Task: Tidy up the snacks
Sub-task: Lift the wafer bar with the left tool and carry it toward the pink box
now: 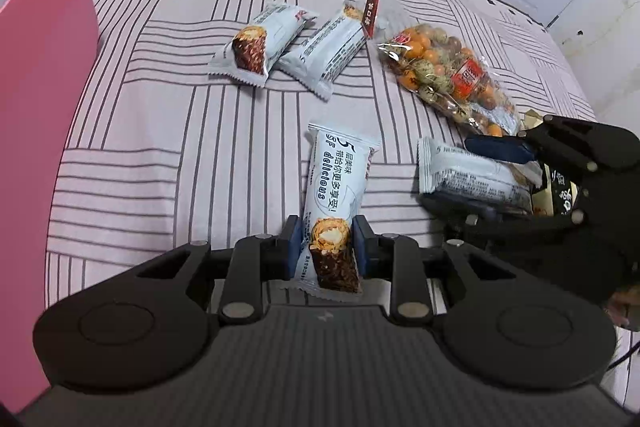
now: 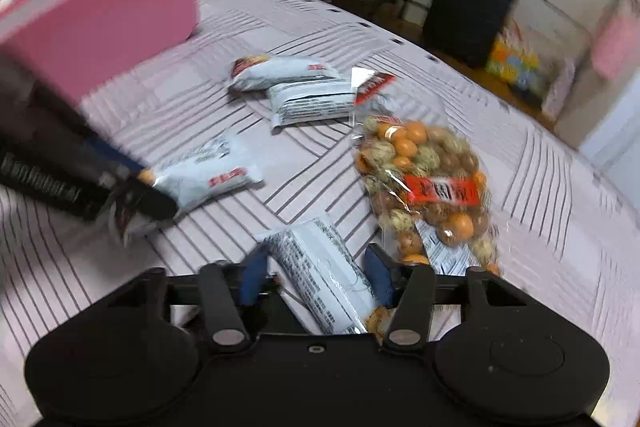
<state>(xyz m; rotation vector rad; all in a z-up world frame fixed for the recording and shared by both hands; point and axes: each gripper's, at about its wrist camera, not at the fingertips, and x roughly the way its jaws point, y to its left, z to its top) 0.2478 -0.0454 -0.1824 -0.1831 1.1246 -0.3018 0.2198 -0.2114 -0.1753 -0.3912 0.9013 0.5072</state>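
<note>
Pink box stands far left on the striped bedsheet. Left wrist view: left gripper clamped on a snack bar, long axis running straight out along the fingers, box lies off to its left, so this hand is nearer the box. Two more bars and a nut bag lie beyond. Right gripper at right holds another bar

Right wrist view, blurred: right gripper jaws pinch a bar lying diagonal across them, nut bag just right. Pink box is well off upper left, left gripper between
</note>
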